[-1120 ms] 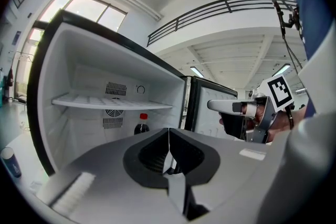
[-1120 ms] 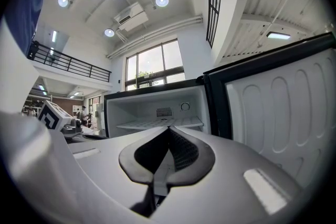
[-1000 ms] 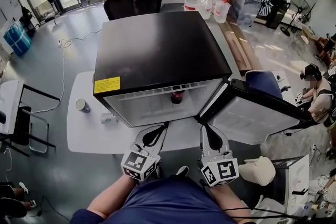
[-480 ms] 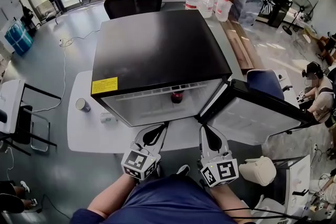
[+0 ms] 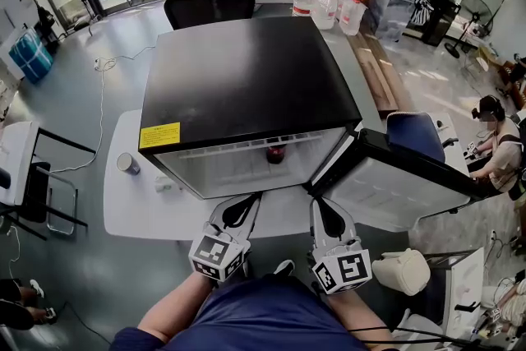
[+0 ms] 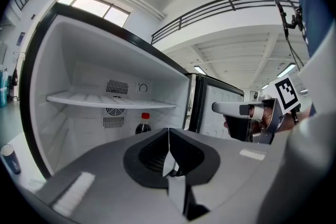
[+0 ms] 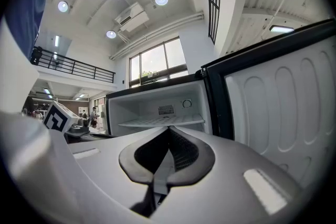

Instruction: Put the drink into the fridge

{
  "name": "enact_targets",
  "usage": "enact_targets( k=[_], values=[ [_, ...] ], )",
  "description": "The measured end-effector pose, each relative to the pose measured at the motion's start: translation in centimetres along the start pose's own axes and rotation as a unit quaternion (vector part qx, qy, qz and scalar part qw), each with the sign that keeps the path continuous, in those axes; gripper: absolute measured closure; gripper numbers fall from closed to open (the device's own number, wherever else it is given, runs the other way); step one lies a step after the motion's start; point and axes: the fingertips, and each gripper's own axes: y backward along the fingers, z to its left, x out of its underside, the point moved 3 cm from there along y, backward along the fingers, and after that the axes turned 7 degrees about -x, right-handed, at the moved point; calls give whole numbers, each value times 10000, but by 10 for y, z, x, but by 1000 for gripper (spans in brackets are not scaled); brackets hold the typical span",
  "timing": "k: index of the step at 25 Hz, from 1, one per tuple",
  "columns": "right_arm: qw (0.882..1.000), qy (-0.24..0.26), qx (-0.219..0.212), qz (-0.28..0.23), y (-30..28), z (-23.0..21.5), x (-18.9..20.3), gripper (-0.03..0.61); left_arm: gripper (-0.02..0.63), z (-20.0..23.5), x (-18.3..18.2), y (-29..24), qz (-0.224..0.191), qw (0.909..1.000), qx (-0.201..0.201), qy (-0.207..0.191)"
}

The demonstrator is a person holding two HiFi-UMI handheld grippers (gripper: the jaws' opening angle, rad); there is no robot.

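Head view: nothing has shifted; the drink (image 5: pixel 274 152) stands inside the fridge (image 5: pixel 246 78), ahead of both tools, so placement looks done. Left gripper view: left gripper (image 6: pixel 168 131) closed, empty. Right gripper view: right gripper (image 7: pixel 168 128) closed, empty; door (image 7: pixel 283 102) open at its right.

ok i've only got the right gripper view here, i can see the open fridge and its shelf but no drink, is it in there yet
Observer: Yes. The left gripper view shows a dark bottle with a red cap standing upright on the floor of the fridge, below the shelf.
Operator: and is the other hand carrying anything
Observer: No. The left tongs are shut, with nothing between them.
Operator: anything else near the fridge
Observer: In the head view a cup stands on the white table, to the left of the fridge.
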Motion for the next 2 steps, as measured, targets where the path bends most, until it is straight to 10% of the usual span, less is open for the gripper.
enact_targets(
  k=[2],
  values=[
    [10000,6,-20,-6,-1,-2,1,574,607,0,0,-2,-2,10000,-25,0]
  ],
)
